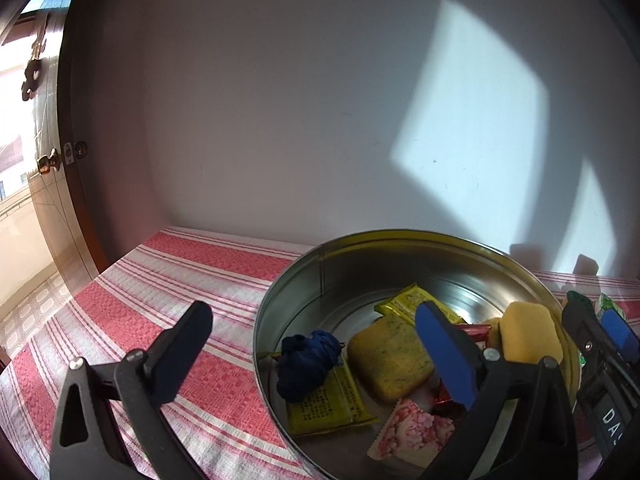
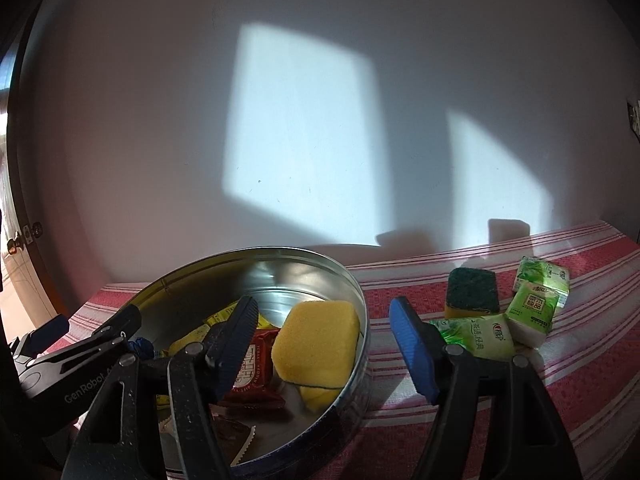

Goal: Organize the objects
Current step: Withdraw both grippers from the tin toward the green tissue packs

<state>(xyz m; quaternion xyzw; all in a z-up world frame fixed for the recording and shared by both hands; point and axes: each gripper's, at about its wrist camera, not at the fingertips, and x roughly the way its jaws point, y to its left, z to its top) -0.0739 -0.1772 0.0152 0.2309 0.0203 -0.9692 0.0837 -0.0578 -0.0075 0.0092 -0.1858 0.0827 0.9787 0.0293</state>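
Observation:
A round metal tin (image 1: 296, 280) (image 2: 356, 292) sits on the red-striped cloth. It holds yellow sponges (image 1: 390, 362) (image 2: 316, 346), yellow packets (image 1: 328, 404), a blue cloth ball (image 1: 306, 360), a pink packet (image 1: 410, 434) and a red packet (image 2: 250, 368). My left gripper (image 1: 318, 354) is open and straddles the tin's left rim. My right gripper (image 2: 326, 340) is open and empty, straddling the tin's right rim above a sponge. A green-topped sponge (image 2: 472, 292) and green tissue packs (image 2: 480, 338) lie on the cloth to the right.
The white wall (image 2: 320, 120) stands close behind the table. A dark wooden door (image 1: 48, 184) with a brass knob is at the far left. The striped cloth (image 1: 180, 280) stretches left of the tin.

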